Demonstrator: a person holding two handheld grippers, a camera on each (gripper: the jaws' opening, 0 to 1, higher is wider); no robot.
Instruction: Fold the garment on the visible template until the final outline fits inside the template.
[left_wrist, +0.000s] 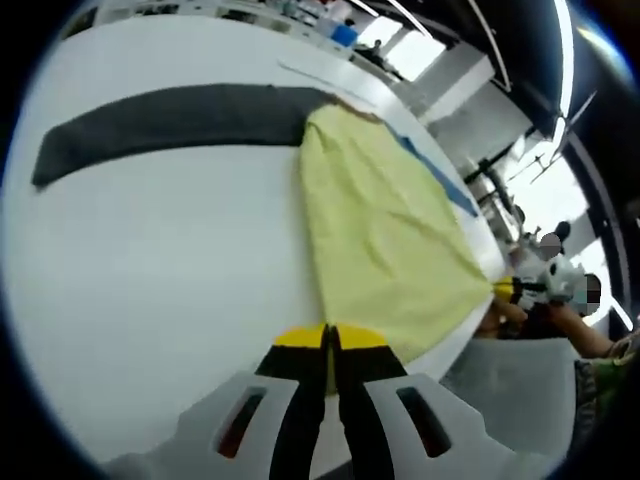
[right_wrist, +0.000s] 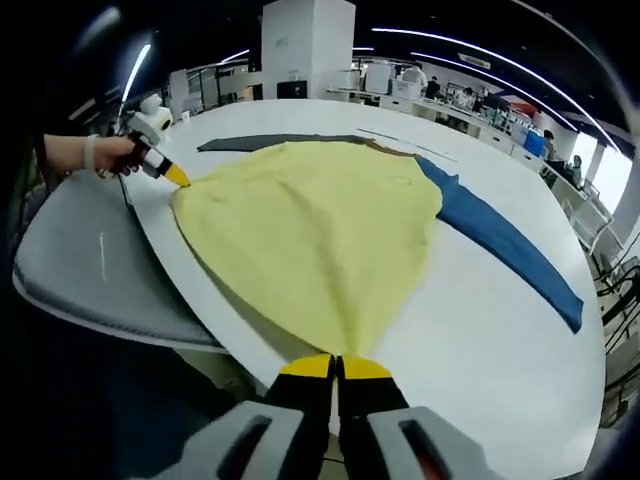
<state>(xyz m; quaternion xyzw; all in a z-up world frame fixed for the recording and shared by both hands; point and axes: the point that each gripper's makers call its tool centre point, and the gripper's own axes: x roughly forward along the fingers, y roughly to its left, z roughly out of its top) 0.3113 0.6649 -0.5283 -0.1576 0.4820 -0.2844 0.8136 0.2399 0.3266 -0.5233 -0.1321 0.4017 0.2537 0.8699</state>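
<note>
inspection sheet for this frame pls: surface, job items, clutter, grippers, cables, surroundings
Surface: white table, rounded edge.
Job's things: yellow garment spread flat over a dark grey strip and a blue strip; template outline not discernible.
Clutter: grey tray beside the table edge.
Grippers: left gripper and right gripper each shut on a garment hem corner.
Cables: nothing seen.
Surroundings: open hall, ceiling strip lights, white pillar.

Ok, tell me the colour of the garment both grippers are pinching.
Pale yellow garment, clearest in the right gripper view.
</note>
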